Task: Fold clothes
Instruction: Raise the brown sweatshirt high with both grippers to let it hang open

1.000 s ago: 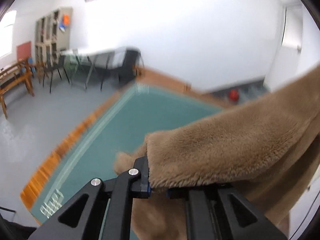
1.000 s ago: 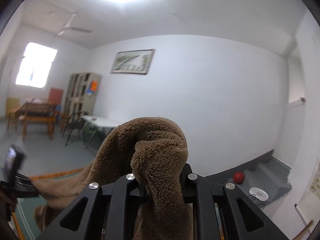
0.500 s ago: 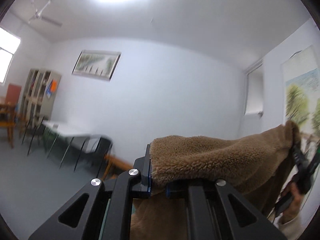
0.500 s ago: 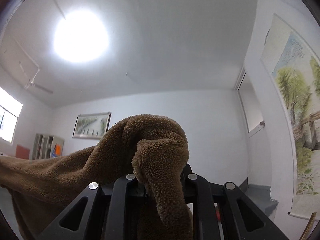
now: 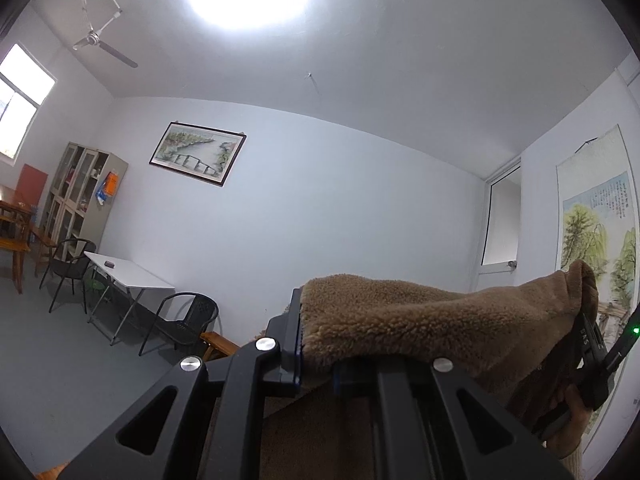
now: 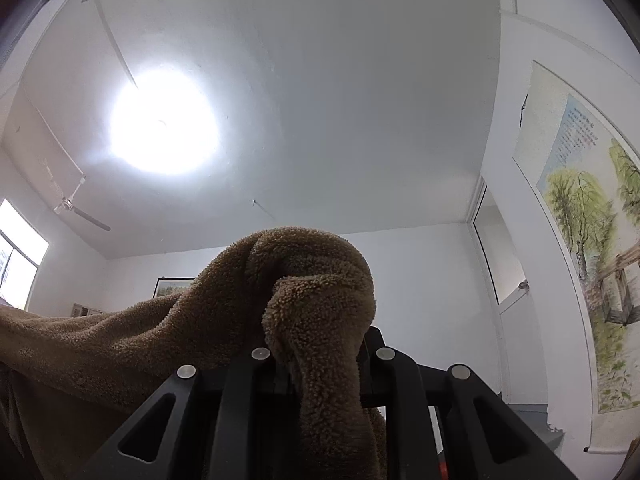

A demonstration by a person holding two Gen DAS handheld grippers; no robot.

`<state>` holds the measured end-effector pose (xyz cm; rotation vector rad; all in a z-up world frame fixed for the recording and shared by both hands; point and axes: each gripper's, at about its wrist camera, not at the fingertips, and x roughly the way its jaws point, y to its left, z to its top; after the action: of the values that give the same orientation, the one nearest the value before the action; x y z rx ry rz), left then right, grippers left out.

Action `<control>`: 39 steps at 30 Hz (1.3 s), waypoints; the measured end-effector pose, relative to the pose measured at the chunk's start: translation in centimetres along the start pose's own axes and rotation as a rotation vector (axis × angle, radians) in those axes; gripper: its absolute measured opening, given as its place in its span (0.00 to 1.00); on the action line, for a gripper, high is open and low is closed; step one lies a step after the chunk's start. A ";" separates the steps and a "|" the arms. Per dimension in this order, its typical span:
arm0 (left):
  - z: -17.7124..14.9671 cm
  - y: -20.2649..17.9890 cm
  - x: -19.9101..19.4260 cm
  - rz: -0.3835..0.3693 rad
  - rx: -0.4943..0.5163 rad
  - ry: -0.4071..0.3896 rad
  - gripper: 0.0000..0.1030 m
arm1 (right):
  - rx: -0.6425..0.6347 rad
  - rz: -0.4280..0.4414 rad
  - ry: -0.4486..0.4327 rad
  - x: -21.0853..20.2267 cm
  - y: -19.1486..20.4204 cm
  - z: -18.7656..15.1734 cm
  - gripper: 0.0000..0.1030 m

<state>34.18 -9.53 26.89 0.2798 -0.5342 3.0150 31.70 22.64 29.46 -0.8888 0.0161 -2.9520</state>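
Brown fleece garment [image 5: 420, 320] clamped in both tongs; right tongs' [image 5: 588, 364] holder's hand [image 5: 576, 412] only in left view.

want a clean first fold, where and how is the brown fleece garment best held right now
Judging from both views, by its top edge at two spread points, as now: the left tongs clamp one end of the brown fleece garment from the side, and the right tongs pinch a bunched corner from below. The stretch between them is fairly taut, so the rest should hang flat; the lower part is out of view.
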 end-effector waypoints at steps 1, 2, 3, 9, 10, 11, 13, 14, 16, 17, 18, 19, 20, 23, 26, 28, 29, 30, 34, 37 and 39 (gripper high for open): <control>0.2 -0.1 -0.3 -0.001 0.000 -0.008 0.11 | -0.001 0.003 0.000 0.0 0.0 0.1 0.18; 0.4 -0.2 -0.5 -0.001 0.000 -0.016 0.11 | -0.001 0.006 0.000 -0.1 -0.1 0.2 0.18; 0.6 -0.3 -0.8 -0.002 0.000 -0.025 0.11 | -0.001 0.006 -0.005 -0.4 -0.1 0.5 0.18; 2.3 -1.0 -3.1 0.000 0.024 -0.104 0.14 | -0.004 0.007 -0.042 -2.4 0.0 1.9 0.18; 2.5 -1.0 -3.4 0.001 0.027 -0.115 0.14 | -0.006 0.009 -0.048 -2.7 0.1 2.0 0.18; 2.8 -1.0 -3.7 0.002 0.030 -0.126 0.15 | -0.010 0.010 -0.054 -3.0 0.1 2.1 0.18; 3.2 -1.0 -4.4 0.003 0.036 -0.147 0.15 | -0.015 0.013 -0.062 -3.5 0.0 2.4 0.18; 3.2 -1.0 -4.6 0.006 0.036 -0.151 0.15 | -0.018 0.016 -0.063 -3.7 0.0 2.5 0.18; 3.3 -0.9 -4.9 0.011 0.037 -0.159 0.15 | -0.023 0.022 -0.064 -4.1 0.1 2.6 0.18; 3.4 -0.9 -5.1 0.013 0.037 -0.164 0.15 | -0.027 0.025 -0.065 -4.1 0.1 2.3 0.18; 3.4 -0.8 -5.3 0.016 0.037 -0.168 0.15 | -0.033 0.028 -0.065 -3.9 -0.2 2.2 0.18; 3.5 -0.7 -5.4 0.019 0.034 -0.170 0.15 | -0.037 0.033 -0.063 -4.0 -0.2 2.1 0.18; 3.5 -0.5 -5.4 0.023 0.031 -0.173 0.15 | -0.040 0.040 -0.061 -4.2 -0.1 2.0 0.18; 3.7 0.0 -5.6 0.033 0.021 -0.180 0.15 | -0.053 0.059 -0.059 -4.7 0.3 1.8 0.18; 3.9 0.3 -5.7 0.038 0.018 -0.188 0.15 | -0.068 0.072 -0.069 -5.2 0.8 2.0 0.19; 4.2 0.4 -6.0 0.039 0.023 -0.197 0.15 | -0.074 0.076 -0.074 -5.5 0.8 2.2 0.19; 4.3 0.4 -6.1 0.037 0.026 -0.203 0.15 | -0.078 0.077 -0.077 -5.7 0.9 2.4 0.19; 4.5 0.3 -6.4 0.030 0.033 -0.214 0.15 | -0.082 0.075 -0.078 -5.8 0.9 2.5 0.19; 5.4 -0.3 -7.2 0.014 0.061 -0.261 0.15 | -0.087 0.073 -0.077 -5.9 -0.1 3.0 0.19; 6.2 -0.9 -7.8 0.002 0.093 -0.300 0.15 | -0.071 0.083 -0.071 -6.3 -0.9 3.6 0.19; 6.4 -1.2 -7.8 0.002 0.117 -0.304 0.15 | -0.068 0.078 -0.072 -6.9 -1.4 3.8 0.19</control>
<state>42.99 -10.88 31.68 0.7536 -0.3750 3.0259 39.47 24.48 28.88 -0.9793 0.1457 -2.8613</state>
